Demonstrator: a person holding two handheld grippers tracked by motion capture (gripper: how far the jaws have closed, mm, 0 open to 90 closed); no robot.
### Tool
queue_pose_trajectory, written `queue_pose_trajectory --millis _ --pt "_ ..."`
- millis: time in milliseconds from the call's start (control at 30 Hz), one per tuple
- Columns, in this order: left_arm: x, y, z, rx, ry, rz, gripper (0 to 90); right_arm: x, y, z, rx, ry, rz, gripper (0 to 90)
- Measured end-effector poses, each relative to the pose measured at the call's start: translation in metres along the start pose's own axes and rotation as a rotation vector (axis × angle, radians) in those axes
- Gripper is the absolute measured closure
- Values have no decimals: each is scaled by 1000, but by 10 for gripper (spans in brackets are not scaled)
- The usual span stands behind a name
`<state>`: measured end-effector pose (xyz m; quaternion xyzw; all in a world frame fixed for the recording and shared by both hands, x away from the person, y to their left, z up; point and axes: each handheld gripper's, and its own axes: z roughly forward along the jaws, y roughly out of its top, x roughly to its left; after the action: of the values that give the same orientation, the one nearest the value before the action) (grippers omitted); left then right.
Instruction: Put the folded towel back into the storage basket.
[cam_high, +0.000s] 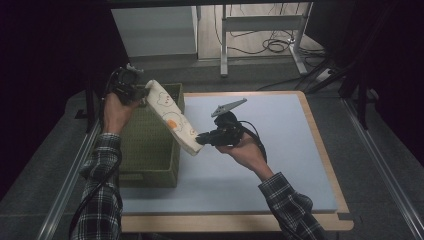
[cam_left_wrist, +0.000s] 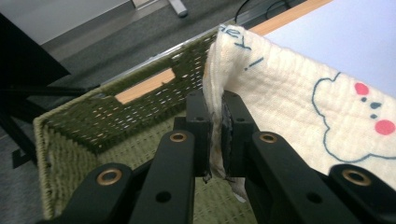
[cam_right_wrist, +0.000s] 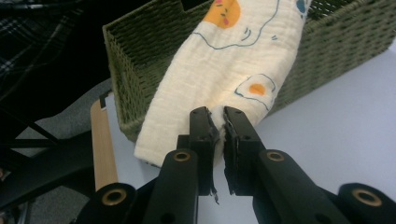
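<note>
High view: a folded cream muslin cloth (cam_high: 172, 119) printed with clouds and fried eggs hangs stretched between two hand-held grippers, above the near corner of a green woven basket (cam_high: 150, 150) on the blue-grey table mat (cam_high: 280, 150). Left gripper (cam_high: 143, 93) is clamped on the cloth's far end over the basket; right gripper (cam_high: 201, 139) is clamped on its near end, over the mat just beside the basket
</note>
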<state>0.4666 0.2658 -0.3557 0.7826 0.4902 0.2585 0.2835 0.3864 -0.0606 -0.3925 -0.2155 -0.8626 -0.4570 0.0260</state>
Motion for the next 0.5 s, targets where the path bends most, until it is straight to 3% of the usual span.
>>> queue_pose_trajectory --millis 500 --pt "13 1 21 65 61 20 838 23 22 32 -8 30 -9 822"
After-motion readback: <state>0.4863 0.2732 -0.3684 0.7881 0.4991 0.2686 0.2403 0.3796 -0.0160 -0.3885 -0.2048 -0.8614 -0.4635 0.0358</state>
